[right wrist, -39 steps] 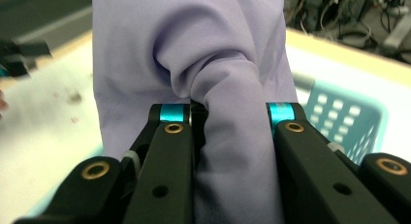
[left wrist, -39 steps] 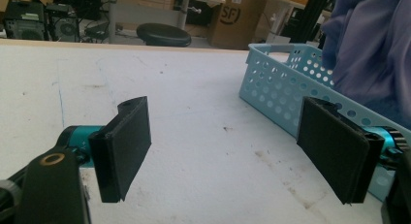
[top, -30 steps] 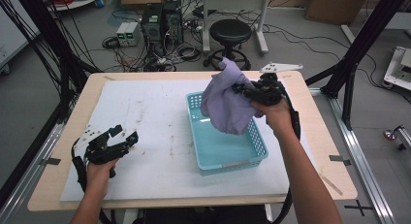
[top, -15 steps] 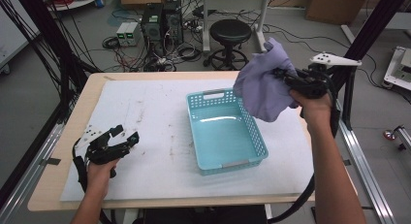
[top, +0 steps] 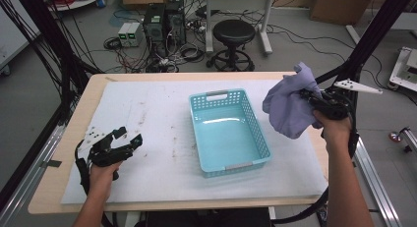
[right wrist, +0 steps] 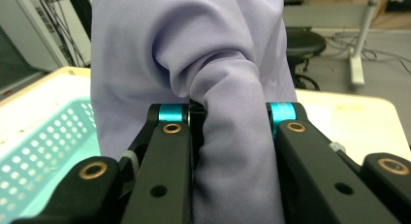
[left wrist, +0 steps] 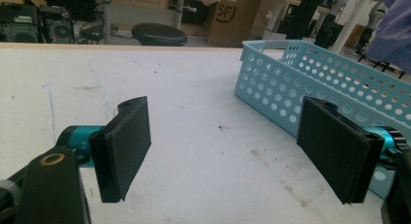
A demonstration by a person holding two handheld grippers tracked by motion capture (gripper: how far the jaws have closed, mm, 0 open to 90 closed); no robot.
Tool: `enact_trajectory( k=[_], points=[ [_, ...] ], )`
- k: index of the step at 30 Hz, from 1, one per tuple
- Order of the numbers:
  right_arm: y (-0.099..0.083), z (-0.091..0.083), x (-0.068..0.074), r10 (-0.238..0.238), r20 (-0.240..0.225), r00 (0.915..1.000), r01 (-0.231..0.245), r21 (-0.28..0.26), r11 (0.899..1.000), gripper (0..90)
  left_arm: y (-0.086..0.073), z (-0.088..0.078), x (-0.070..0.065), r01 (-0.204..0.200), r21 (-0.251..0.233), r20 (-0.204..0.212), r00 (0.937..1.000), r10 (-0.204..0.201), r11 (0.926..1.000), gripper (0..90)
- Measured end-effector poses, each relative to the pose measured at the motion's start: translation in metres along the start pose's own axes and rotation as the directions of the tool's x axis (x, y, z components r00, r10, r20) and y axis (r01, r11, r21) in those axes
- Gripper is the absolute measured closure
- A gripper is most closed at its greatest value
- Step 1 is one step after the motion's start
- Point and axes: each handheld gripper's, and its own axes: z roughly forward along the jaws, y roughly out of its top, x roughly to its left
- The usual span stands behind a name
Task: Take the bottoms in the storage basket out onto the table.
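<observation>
The right gripper (top: 309, 98) is clamping the lavender cloth (top: 287, 108) – dangling just right of the basket (top: 228, 131) – while the left gripper (top: 129, 138) is gaping empty, well left of the basket.

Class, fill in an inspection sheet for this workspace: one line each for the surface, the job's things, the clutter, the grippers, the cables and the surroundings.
Surface: wooden table under a white sheet with dark smudges.
Job's things: lavender cloth held up in the air right of the basket, over the table's right edge; turquoise basket with nothing inside it.
Clutter: nothing seen on the sheet besides the basket.
Grippers: right gripper shut on the cloth; left gripper open, low over the sheet's left side.
Cables: a black cable hangs below the right forearm; a tangle of cables on the floor.
Surroundings: black stool, computer towers, cardboard box.
</observation>
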Motion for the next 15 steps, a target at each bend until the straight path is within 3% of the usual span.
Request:
enact_trajectory(
  k=[7, 11, 15],
  points=[
    [-0.033, 0.013, -0.008, 0.001, 0.072, 0.9974, -0.009, 0.106, 0.994, 69.6, 0.0, 0.0, -0.001, -0.006, 0.004, -0.001, 1.0, 0.006, 1.0, 20.0],
    [-0.049, 0.017, -0.013, 0.036, 0.1, 0.9944, -0.05, 0.142, 0.989, 40.5, -0.001, 0.001, -0.001, -0.005, 0.004, 0.0, 1.0, 0.005, 1.0, 20.0],
    [-0.049, 0.008, -0.009, 0.015, 0.116, 0.9931, -0.029, 0.125, 0.992, 30.0, -0.001, 0.002, -0.002, -0.008, 0.007, 0.003, 1.0, 0.008, 0.9999, 20.0]
  ],
)
